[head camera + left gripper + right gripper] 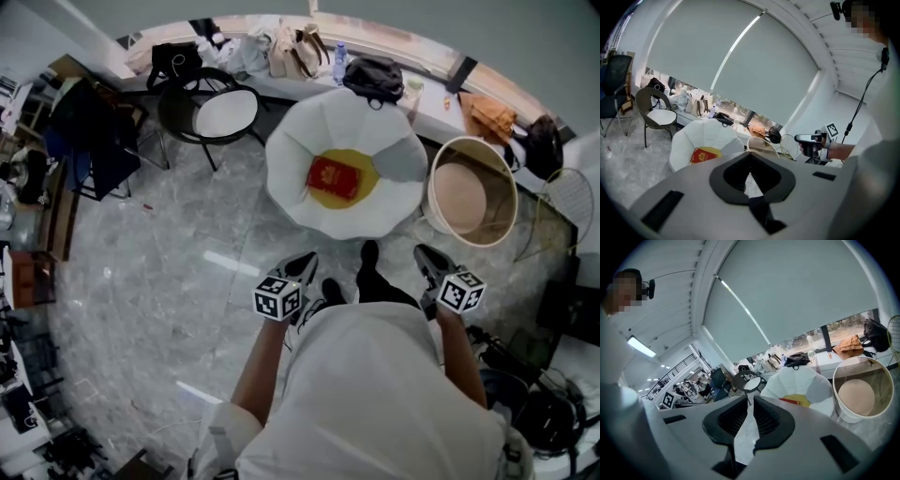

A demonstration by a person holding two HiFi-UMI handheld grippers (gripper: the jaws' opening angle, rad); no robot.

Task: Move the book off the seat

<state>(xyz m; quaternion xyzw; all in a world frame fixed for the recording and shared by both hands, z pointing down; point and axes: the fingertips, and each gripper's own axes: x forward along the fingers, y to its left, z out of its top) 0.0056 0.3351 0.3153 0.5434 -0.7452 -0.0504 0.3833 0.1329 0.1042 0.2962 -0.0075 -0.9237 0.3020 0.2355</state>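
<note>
A red book [335, 177] lies flat on the yellow cushion [361, 192] of a white petal-shaped chair [300, 141]. Both grippers hang near my body, well short of the chair and touching nothing. My left gripper [300, 266] is shut and empty, below the chair's front left. At the front right my right gripper [425, 255] is shut, with only a thin slit between its jaws. The left gripper view shows its closed jaws [750, 157] and the book [704, 155] beyond them. Past the right gripper [752, 401], the book [790, 401] shows as a red sliver.
A round white tub [472, 192] with a tan inside stands just right of the chair. A black chair with a white seat [223, 112] stands at the back left. Bags [375, 75] lie along the window ledge. My feet [367, 272] stand before the chair on a marble floor.
</note>
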